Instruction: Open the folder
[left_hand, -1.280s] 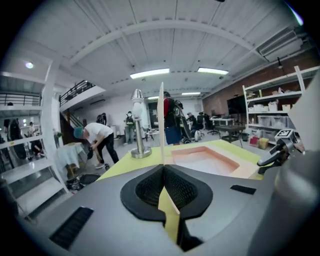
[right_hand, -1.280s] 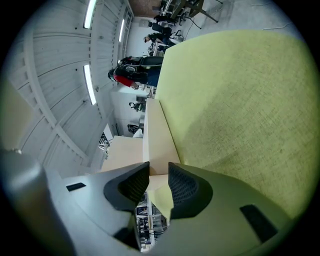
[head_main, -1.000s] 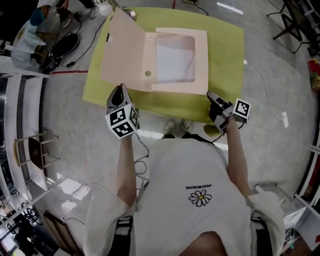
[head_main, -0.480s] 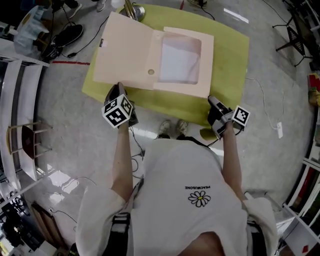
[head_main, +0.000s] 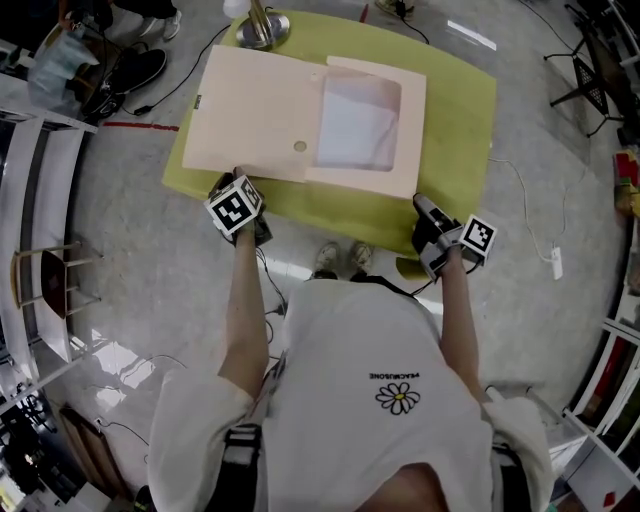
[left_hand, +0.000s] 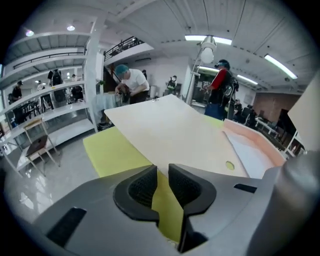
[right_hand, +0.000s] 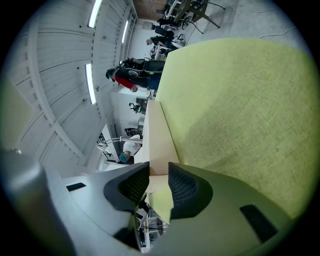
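Observation:
The cream folder lies open on the yellow-green table (head_main: 455, 120). Its cover (head_main: 255, 115) rests flat to the left, and its right half holds white sheets (head_main: 355, 125). My left gripper (head_main: 236, 182) sits at the cover's near left corner. In the left gripper view its jaws (left_hand: 162, 172) are opening, with only yellow table between them and the cover (left_hand: 170, 130) just ahead. My right gripper (head_main: 422, 205) is open at the folder's near right corner. In the right gripper view the folder's edge (right_hand: 156, 140) ends at the right gripper's (right_hand: 159, 172) fingertips, not pinched.
A lamp base (head_main: 258, 25) stands at the table's far edge beside the cover. Cables run over the floor on both sides. White shelving (head_main: 40, 200) and a stool (head_main: 45, 285) stand to the left. People work in the background.
The cover has swung down from half raised to flat on the table. My left gripper went down and forward with it and its jaws have parted. The right gripper stayed put.

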